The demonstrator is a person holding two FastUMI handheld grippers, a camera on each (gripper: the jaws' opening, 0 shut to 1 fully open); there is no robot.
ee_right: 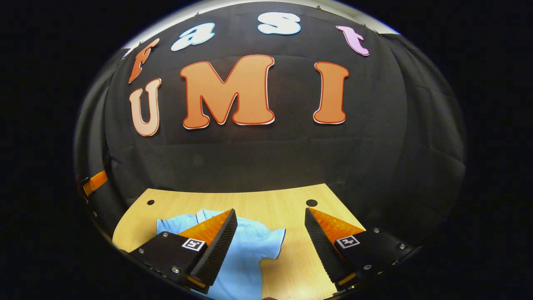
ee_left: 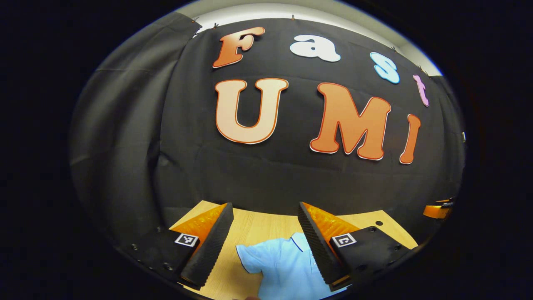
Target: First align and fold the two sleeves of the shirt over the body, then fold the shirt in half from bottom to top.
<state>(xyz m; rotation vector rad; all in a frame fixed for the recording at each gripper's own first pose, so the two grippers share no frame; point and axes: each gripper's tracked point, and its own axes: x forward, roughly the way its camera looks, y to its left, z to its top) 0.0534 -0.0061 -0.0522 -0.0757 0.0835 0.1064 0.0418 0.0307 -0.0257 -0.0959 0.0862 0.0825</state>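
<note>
The light blue shirt (ee_left: pixel 287 266) lies flat on the wooden table (ee_left: pixel 254 227), collar toward the far edge, and sits at about 6 o'clock in the left gripper view, with one short sleeve (ee_left: pixel 250 256) spread out toward 7 o'clock. In the right gripper view the shirt (ee_right: pixel 245 258) lies at 6 to 7 o'clock and its other sleeve (ee_right: pixel 272 241) reaches out toward the middle of the picture, its hem edged with a thin dark line. It looks like thin knit cloth: light, limp, and likely to sag and crease wherever it is not supported, so it should be lifted by an edge rather than pushed. The best holds are probably the outer hem of each sleeve, pinched through both layers and carried inward over the body; for the final fold, the two bottom corners, which lie out of sight below the frame. The cloth may slide on the smooth tabletop if dragged. The left gripper (ee_left: pixel 264 208) hovers above the shirt with fingers spread wide and nothing between them. The right gripper (ee_right: pixel 270 214) is likewise spread wide and empty, above the table at the sleeve's side. Behind the table hangs the booth's black cloth wall (ee_right: pixel 258 154).
</note>
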